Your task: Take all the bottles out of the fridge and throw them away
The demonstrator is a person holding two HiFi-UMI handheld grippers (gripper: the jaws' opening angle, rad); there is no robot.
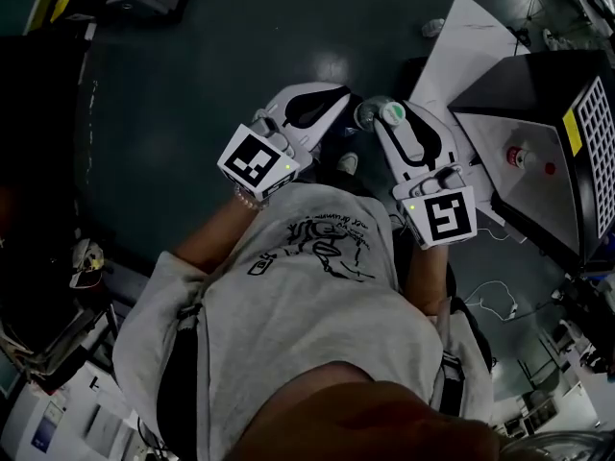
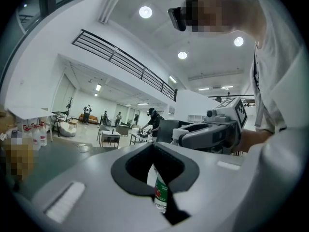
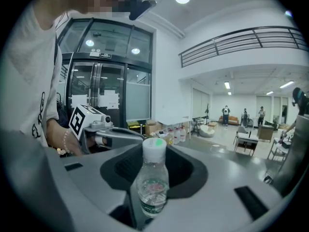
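Bottles in both grippers. Left gripper (image 2: 157, 180) jaws are clamped on a green-label bottle (image 2: 161, 195) (only a strip of label and clear body shows in the gap). Right gripper (image 3: 153, 175) jaws grip a white-cap bottle (image 3: 153, 190), which is upright with its cap at 12 o'clock. In the head view the right gripper sits at 3 o'clock of the left, both over the dark floor (image 1: 173, 94).

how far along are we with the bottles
Done: two bottles are out. In hand: the left tool grips a clear plastic bottle with a green-and-red label, the right tool a clear plastic bottle with a white cap. Remaining: throwing both away; no fridge or bin shows, so others can't be judged.
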